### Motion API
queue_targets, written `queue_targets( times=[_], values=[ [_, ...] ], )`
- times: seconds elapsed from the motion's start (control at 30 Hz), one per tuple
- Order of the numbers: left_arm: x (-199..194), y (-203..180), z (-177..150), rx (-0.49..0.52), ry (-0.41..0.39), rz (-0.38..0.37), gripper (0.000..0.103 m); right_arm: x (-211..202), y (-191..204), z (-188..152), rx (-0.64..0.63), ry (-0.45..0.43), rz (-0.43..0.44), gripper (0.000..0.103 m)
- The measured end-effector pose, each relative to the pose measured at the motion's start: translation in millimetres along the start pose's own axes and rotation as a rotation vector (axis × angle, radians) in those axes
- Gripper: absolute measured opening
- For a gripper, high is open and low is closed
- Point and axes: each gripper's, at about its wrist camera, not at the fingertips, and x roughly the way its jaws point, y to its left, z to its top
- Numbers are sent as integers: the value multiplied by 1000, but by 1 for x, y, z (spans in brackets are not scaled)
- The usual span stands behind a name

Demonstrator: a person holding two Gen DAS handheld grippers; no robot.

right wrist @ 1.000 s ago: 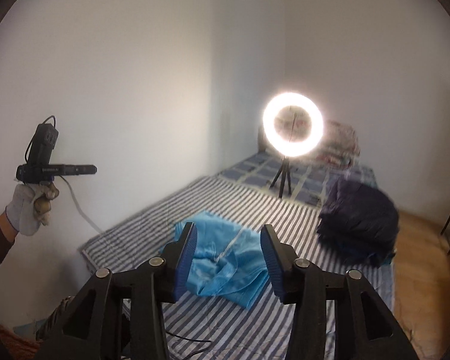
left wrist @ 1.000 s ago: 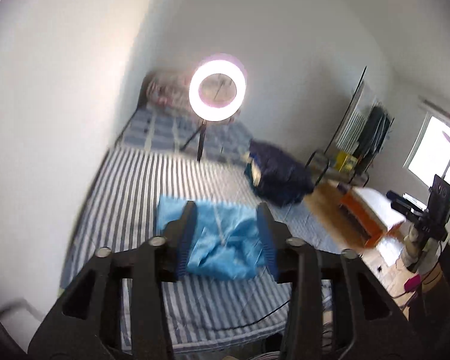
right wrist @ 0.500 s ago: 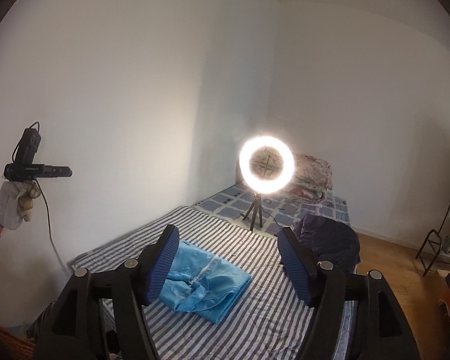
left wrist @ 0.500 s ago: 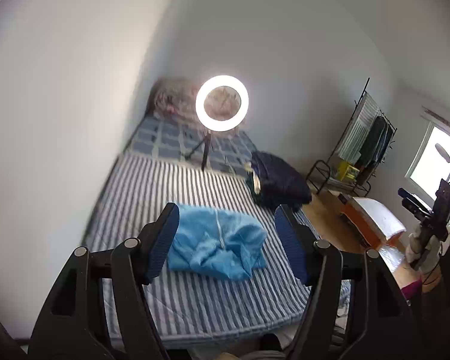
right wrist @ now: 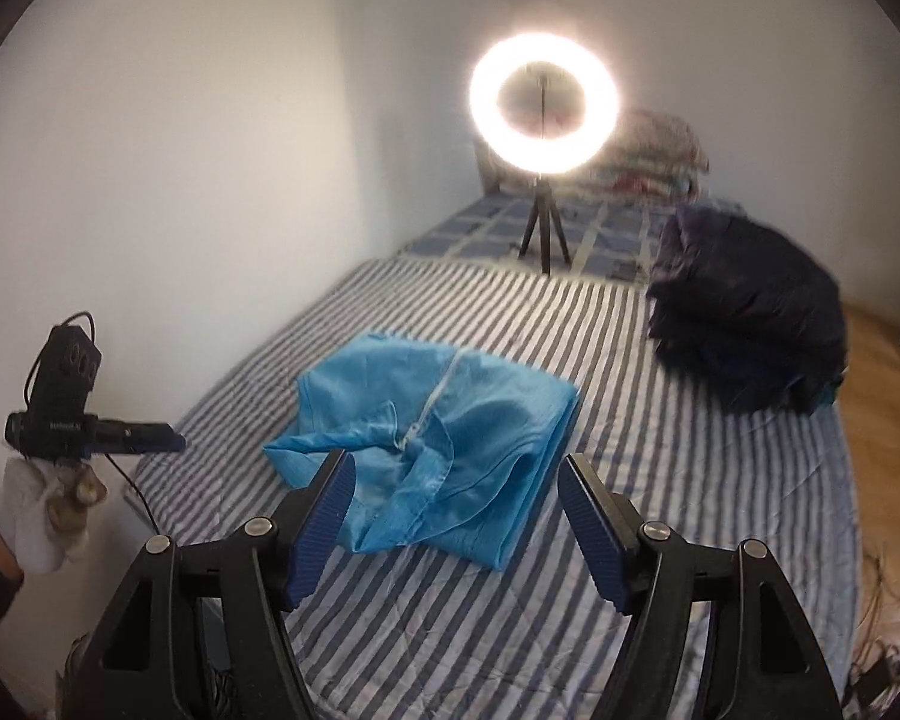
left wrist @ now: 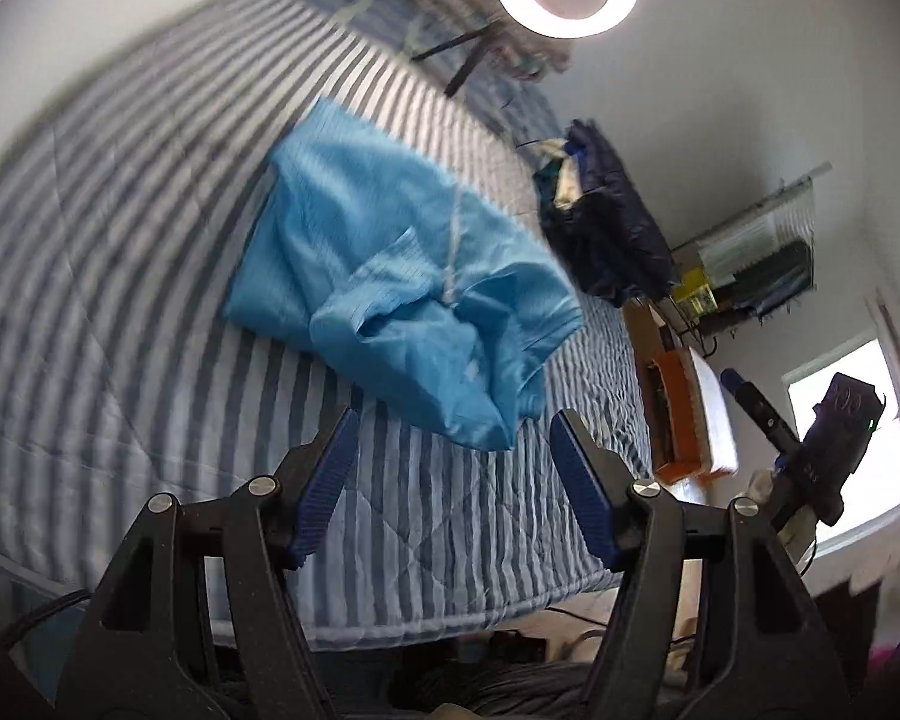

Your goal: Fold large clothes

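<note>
A crumpled light-blue garment (left wrist: 402, 294) lies on the blue-and-white striped bed (left wrist: 120, 276); it also shows in the right wrist view (right wrist: 432, 444). My left gripper (left wrist: 453, 444) is open and empty, held above the bed's near edge, just short of the garment. My right gripper (right wrist: 456, 489) is open and empty, above the garment's near edge without touching it. The left gripper, held in a white-gloved hand, shows at the left of the right wrist view (right wrist: 60, 414). The right gripper shows at the right of the left wrist view (left wrist: 810, 450).
A lit ring light on a small tripod (right wrist: 545, 102) stands on the bed's far part. A dark navy pile of clothes (right wrist: 750, 330) lies at the bed's right side. Pillows (right wrist: 660, 150) sit at the head. A clothes rack (left wrist: 756, 264) and an orange box (left wrist: 684, 414) stand on the floor.
Both grippers have opened wider and come down closer to the bed and the blue garment. The left wrist view has tilted down sharply toward the garment.
</note>
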Motion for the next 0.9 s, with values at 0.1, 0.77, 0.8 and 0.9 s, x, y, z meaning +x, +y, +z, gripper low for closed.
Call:
queue_targets(
  times=[0.1, 0.77, 0.8, 0.9],
  values=[
    [33, 25, 3, -148, 22, -33, 68, 35, -12, -5, 61, 45, 25, 73],
    [80, 51, -20, -220, 1, -58, 1, 168, -109, -13, 628, 212, 235, 62],
    [76, 51, -22, -198, -7, -43, 1, 171, -113, -17, 661, 207, 288, 38],
    [81, 53, -27, -144, -6, 7, 1, 187, -126, -43, 783, 167, 444, 16]
  ],
)
